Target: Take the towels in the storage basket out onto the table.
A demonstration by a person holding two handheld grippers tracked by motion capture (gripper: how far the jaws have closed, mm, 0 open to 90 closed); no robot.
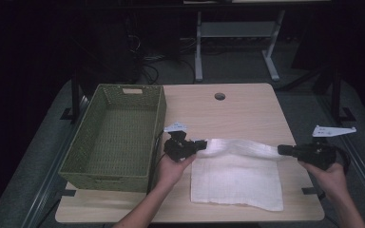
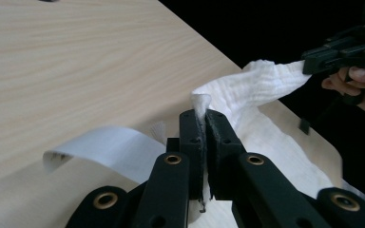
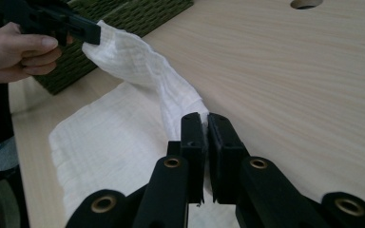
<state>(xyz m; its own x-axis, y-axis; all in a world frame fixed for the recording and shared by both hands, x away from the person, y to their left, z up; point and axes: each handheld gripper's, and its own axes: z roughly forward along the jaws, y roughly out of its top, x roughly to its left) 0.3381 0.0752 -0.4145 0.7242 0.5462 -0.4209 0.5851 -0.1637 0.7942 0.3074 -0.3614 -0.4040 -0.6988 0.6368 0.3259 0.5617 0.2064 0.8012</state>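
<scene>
The person is gripping a white cloth (image 1: 237, 175) with both tools at once, and the way it is being held suggests a fold in progress: the left gripper (image 1: 200, 145) is pinching one far corner and the right gripper (image 1: 281, 150) the other, so the far edge is hanging as a taut, bunched band between them above the table (image 1: 247, 107), while the near part of the cloth is lying flat on the wood just to the right of the basket (image 1: 83, 142). Holding two corners at the same height is keeping that edge straight, which, I judge, is what lets it be carried over the flat part evenly (a single grip would let it sag and twist). In the left gripper view the jaws are clamped tight on a tuft of cloth (image 2: 201, 102) poking up between the pads, and in the right gripper view the jaws are likewise clenched on the fabric (image 3: 180, 107) where it is running down into them. The basket, a green woven one, is sitting at the left side of the table, touching nothing; its interior is holding nothing that can be made out, so it is probably waiting for the folded cloth.
</scene>
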